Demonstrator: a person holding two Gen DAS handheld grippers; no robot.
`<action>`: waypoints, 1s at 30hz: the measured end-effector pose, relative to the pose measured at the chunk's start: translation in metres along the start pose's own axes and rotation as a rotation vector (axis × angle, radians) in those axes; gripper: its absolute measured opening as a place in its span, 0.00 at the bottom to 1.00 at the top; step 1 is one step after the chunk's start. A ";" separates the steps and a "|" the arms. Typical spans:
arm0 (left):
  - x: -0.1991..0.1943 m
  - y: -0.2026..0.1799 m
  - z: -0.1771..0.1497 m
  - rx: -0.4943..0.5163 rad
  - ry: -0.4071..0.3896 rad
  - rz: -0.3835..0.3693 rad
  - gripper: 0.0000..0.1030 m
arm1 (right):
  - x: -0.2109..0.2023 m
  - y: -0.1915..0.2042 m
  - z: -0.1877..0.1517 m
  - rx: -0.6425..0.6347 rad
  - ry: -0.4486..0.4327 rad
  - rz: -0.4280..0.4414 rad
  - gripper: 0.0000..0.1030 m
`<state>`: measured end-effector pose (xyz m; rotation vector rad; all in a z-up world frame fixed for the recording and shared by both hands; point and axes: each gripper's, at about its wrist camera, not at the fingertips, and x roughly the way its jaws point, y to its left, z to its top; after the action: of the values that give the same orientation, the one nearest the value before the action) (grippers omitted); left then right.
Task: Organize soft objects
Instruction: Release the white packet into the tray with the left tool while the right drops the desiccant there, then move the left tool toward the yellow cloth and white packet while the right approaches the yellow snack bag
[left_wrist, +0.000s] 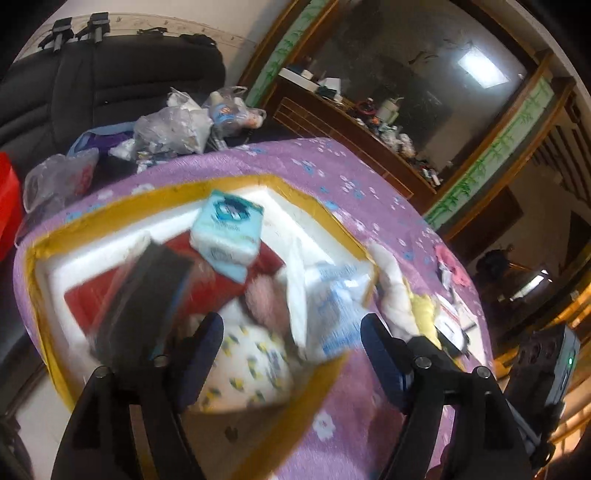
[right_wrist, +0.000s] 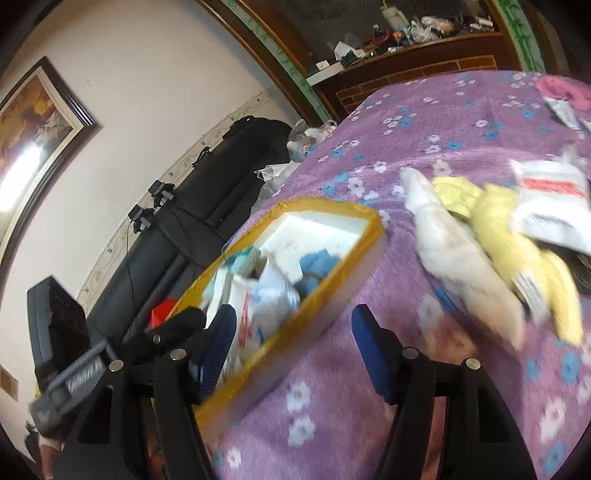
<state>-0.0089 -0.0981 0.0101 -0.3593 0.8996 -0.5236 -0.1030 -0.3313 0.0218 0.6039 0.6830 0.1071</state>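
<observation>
Both claws stand wide with nothing between their pads, so I judge I am between a drop and the next pick. My left gripper (left_wrist: 291, 332) hangs over the white foam box (left_wrist: 306, 210) with its yellow-taped rim, which sits on the purple flowered cloth (left_wrist: 332, 170); below its fingers I see a white pouch with small yellow and blue marks (left_wrist: 251, 369), a furry pink piece (left_wrist: 264, 299), a blurred white and blue packet (left_wrist: 332, 314), a light blue tissue pack (left_wrist: 229, 229) tilted on top of the pile, and something red (left_wrist: 85, 299) under it all. A dark blurred shape crosses the left of that view and I cannot tell what it is. My right gripper (right_wrist: 293, 328) points at the cloth just beside the box's near rim, its left finger over the box edge and its right finger over bare cloth. What remains outside lies to its right: a long white soft thing (right_wrist: 454, 251), a yellow soft thing (right_wrist: 517, 236) touching it, and a white packet with red print (right_wrist: 550, 206) partly on top of the yellow one; a pink item (right_wrist: 561, 88) lies well apart at the far edge. The next move, as I read it, is to swing the right claw to the white piece, straddle it across its narrow width, close, and carry it over the rim. That pile overlaps, so I would grip clear of the yellow one to avoid dragging it along.
</observation>
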 end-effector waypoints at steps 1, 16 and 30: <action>-0.002 -0.002 -0.004 0.004 0.003 -0.004 0.78 | -0.006 0.000 -0.005 -0.003 -0.006 -0.005 0.63; -0.020 -0.048 -0.052 0.158 -0.002 0.004 0.78 | -0.071 -0.041 -0.057 0.058 -0.050 -0.179 0.63; -0.025 -0.059 -0.051 0.137 0.044 -0.047 0.78 | -0.092 -0.062 -0.054 0.123 -0.058 -0.173 0.63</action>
<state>-0.0795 -0.1364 0.0268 -0.2455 0.8940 -0.6353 -0.2144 -0.3825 0.0062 0.6609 0.6864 -0.1136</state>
